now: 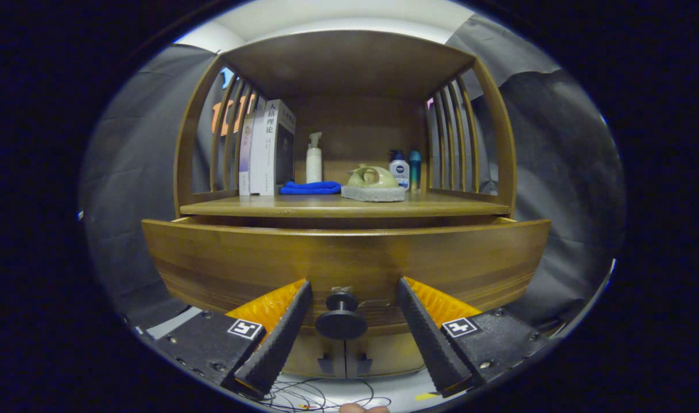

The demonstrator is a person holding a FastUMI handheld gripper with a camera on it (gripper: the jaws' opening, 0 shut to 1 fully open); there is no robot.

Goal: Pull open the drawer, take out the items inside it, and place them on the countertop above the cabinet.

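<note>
Through the gripper view I see my gripper (pixel 354 287) spread open, its 2 fingers (pixel 280 332) flanking the knob (pixel 341 316) without touching it. The drawer (pixel 346 264) front stands just ahead, pulled out below the countertop (pixel 349 204).

dim, warm light from above; the shelf's back wall (pixel 355 132) sits in shadow. fisheye bends the drawer front (pixel 344 258) into a curve. focus stays fairly sharp, softer near the fingers (pixel 280 327).

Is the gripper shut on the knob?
No. The gripper is open: the drawer's knob sits between the fingers, with a clear gap on each side.
</note>
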